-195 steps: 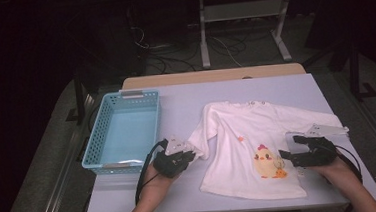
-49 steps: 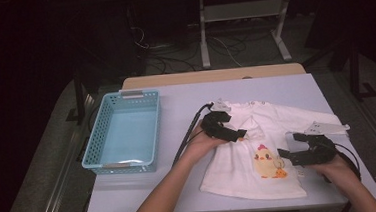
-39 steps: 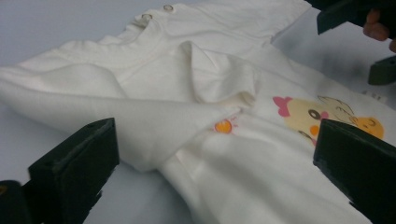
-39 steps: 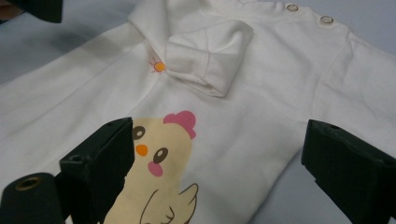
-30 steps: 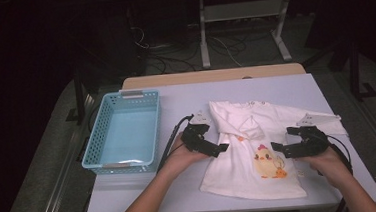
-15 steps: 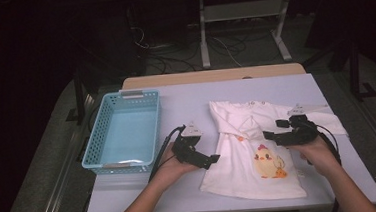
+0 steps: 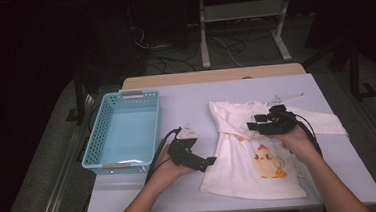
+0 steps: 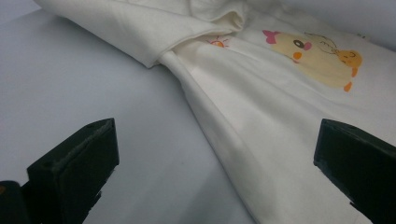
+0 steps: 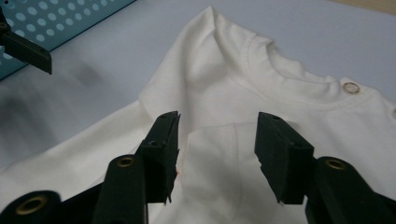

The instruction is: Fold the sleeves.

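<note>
White chick-print shirt flat on worktop; right hand-held gripper half-open, just closing above folded sleeve; left hand-held gripper released at shirt's 9 o'clock edge.

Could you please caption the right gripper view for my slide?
Right gripper, jaws apart, above folded sleeve of white T-shirt.

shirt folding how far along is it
Early. One sleeve of the shirt is folded over the chest. The right tool, jaws just closing but not yet pinching, hovers above that fold. The left tool waits open beside the hem. The other sleeve lies spread; the basket is empty.
</note>
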`<action>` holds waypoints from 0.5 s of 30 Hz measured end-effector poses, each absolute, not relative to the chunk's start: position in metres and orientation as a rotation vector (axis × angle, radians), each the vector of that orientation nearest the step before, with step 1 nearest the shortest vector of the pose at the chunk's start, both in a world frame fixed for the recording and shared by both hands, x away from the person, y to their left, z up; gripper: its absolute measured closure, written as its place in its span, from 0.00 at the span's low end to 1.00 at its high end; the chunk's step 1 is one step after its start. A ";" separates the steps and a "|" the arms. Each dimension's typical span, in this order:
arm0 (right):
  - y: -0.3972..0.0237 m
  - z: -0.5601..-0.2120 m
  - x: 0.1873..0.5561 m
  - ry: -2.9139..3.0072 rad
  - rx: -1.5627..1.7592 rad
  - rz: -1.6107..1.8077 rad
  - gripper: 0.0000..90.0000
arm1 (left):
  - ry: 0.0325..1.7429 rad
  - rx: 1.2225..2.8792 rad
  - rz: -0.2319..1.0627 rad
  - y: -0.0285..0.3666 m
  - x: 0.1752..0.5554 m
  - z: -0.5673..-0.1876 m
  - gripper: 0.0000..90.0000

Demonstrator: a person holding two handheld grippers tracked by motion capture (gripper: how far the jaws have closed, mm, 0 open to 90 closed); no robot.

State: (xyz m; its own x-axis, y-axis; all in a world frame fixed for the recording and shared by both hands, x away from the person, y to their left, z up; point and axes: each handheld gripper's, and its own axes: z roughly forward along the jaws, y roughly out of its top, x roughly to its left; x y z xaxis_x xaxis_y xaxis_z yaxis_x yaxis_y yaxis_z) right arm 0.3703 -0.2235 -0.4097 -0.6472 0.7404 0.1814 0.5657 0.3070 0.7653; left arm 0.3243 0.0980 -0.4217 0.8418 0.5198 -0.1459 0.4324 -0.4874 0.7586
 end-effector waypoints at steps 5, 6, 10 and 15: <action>-0.209 -0.417 0.380 2.408 1.175 1.201 0.63 | 0.700 2.148 0.132 0.099 0.325 -0.422 0.00; -0.207 -0.418 0.381 2.408 1.176 1.193 0.64 | 0.701 2.150 0.129 0.099 0.325 -0.423 0.00; -0.200 -0.424 0.387 2.423 1.188 1.177 0.66 | 0.692 2.159 0.121 0.096 0.324 -0.425 0.00; -0.194 -0.430 0.386 2.452 1.168 1.126 0.68 | 0.686 2.163 0.124 0.096 0.323 -0.425 0.00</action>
